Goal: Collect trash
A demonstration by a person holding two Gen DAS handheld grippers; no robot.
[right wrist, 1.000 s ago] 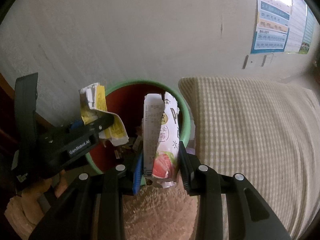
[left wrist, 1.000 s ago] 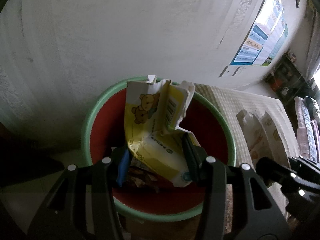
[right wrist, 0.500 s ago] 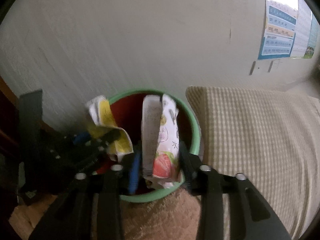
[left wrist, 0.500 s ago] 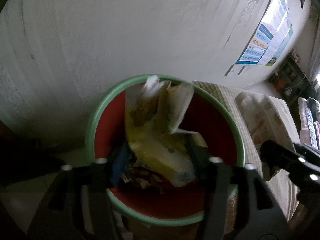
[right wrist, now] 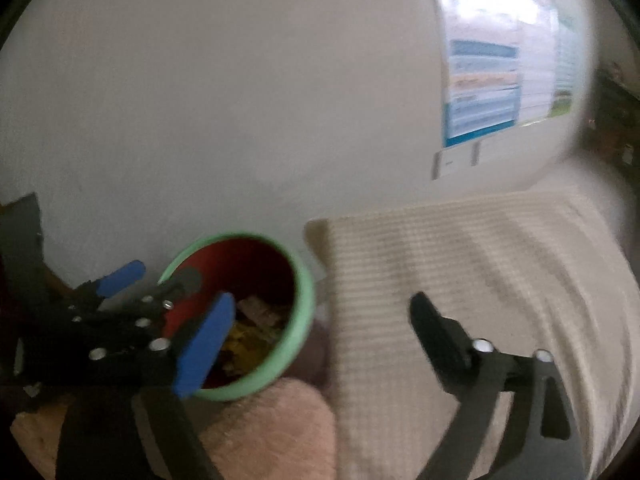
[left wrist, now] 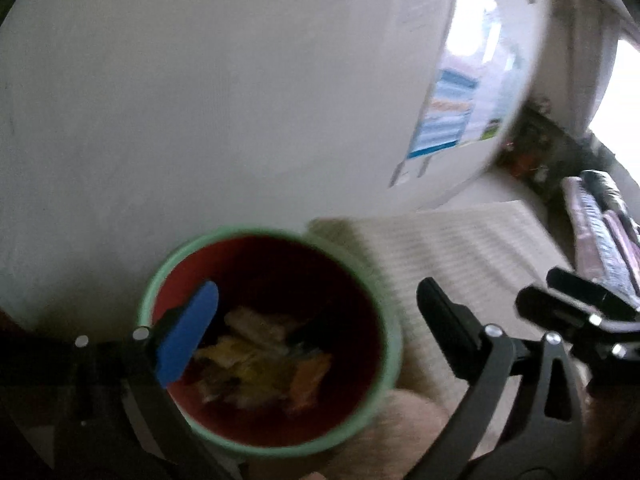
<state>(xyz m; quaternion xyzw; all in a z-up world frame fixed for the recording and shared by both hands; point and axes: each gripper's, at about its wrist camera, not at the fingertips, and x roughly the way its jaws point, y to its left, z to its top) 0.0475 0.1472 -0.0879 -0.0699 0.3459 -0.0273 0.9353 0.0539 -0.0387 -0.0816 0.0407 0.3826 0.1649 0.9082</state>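
A round bin with a green rim (left wrist: pixel 160 280) and red inside stands against the wall; it also shows in the right wrist view (right wrist: pixel 306 292). Wrappers and torn packaging (left wrist: pixel 256 360) lie in its bottom, also seen in the right wrist view (right wrist: pixel 256 320). My left gripper (left wrist: pixel 316 312) is open and empty above the bin; it also appears in the right wrist view (right wrist: pixel 160 276). My right gripper (right wrist: pixel 320 320) is open and empty, over the bin's right rim and the cushion. Both views are blurred.
A beige checked cushion (right wrist: pixel 460 264) lies right of the bin. A pinkish fuzzy surface (right wrist: pixel 272 432) sits in front of it. A white wall with a poster (right wrist: pixel 492 88) stands behind. Shelves with clutter (left wrist: pixel 536 148) are at far right.
Both grippers opened and let go: the yellow bear wrapper and the strawberry wrapper dropped into the bin. Both grippers pulled back and swung right.
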